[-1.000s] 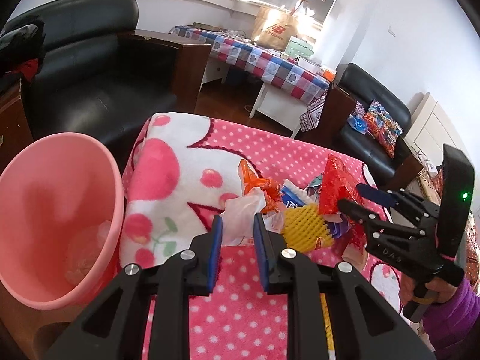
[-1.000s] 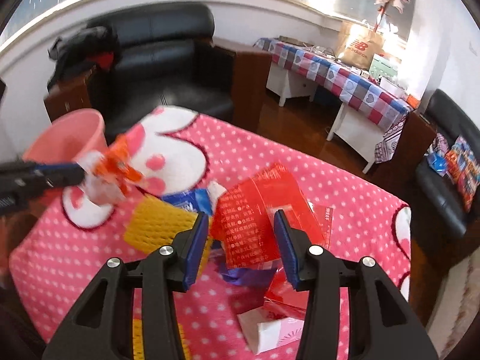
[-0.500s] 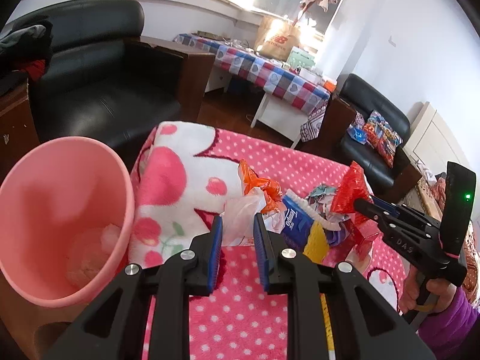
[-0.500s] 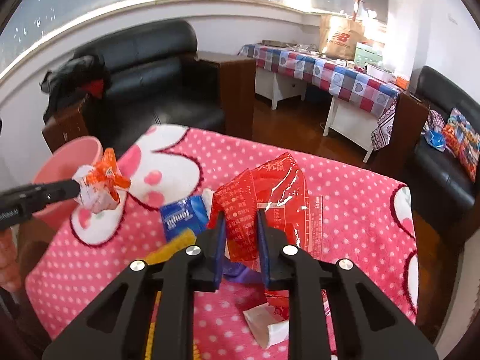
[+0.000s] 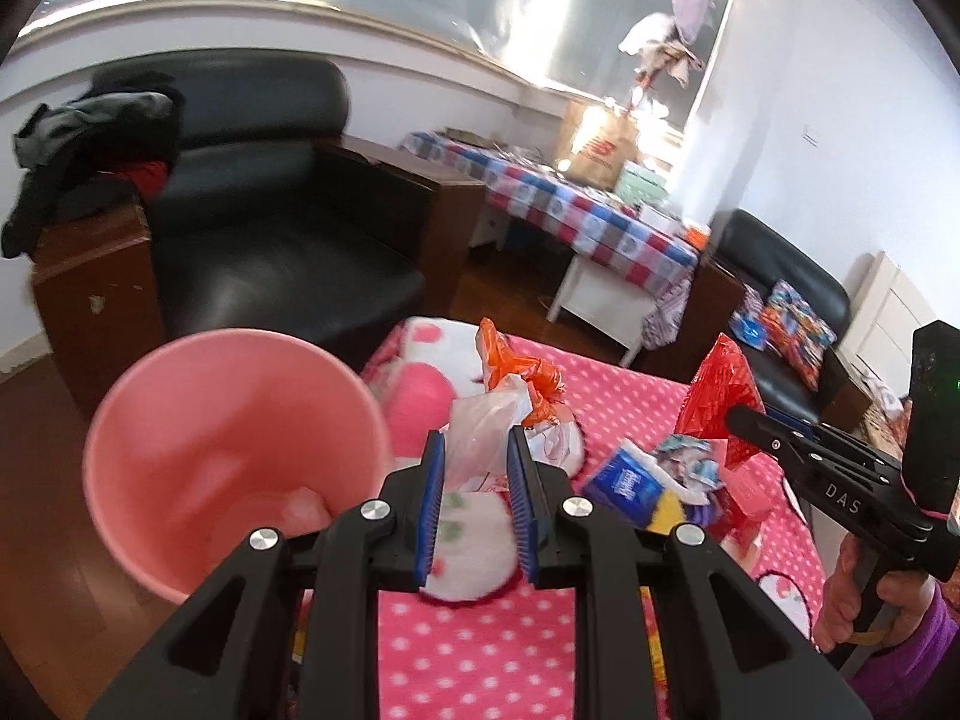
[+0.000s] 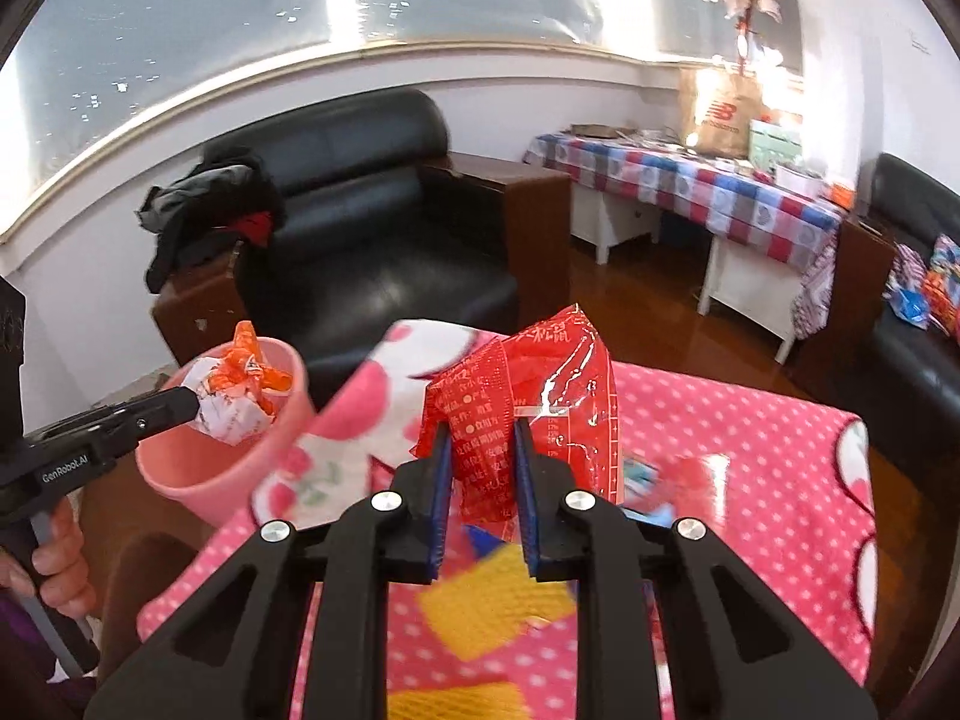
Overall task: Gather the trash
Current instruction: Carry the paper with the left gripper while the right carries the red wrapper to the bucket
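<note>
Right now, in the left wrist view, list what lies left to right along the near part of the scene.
pink bin → left gripper shut on the white and orange wrapper → blue tissue pack → red packet → right gripper

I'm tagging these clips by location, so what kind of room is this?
Most likely a home living room: a black leather armchair, a side table under a checked cloth with boxes on it, and a low table covered by a pink polka-dot blanket, with a pink waste bin beside it.
</note>
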{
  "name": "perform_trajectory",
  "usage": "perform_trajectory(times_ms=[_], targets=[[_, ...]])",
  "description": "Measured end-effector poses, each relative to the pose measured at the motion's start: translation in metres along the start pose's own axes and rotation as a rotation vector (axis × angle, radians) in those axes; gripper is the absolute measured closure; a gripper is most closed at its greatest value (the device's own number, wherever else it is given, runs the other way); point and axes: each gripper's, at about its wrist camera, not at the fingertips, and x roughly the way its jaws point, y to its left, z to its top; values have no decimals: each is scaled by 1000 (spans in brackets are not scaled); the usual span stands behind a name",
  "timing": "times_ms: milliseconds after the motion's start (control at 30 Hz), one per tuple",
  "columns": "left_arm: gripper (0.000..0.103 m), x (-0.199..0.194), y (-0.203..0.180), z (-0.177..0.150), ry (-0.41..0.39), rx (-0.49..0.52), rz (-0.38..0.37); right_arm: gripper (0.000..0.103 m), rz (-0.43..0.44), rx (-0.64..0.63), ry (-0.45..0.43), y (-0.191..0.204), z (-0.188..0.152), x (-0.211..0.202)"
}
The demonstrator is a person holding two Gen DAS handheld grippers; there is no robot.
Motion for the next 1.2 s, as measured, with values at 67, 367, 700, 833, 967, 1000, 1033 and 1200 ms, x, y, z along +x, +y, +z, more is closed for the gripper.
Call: perform_trajectory(times_ms=[67,367,700,833,967,1000,1033,1200], targets=[[83,-8,9,0,-14,-9,24,83,31,-14,-11,17,5,4],[83,-39,53,-4,-75,-25,166,83,146,-101,-10,93,18,25],[83,-35,101,-15,-42,-89,256,83,243,-135,83,154,18,67],[83,-27,113,-17,-12,-98,285,83,269,-134,144,169,14,88],[83,-18,119,-18,19,-82,313,83,284,-129,199,179,7,108],[83,-15,120,-19,26,-77,321,83,286,-126,210,181,6,112],[83,-13,122,-19,33,-74,327,83,288,-123,221,183,5,116],[83,1,133,-22,76,-84,349,83,293,-118,258,191,-2,132]])
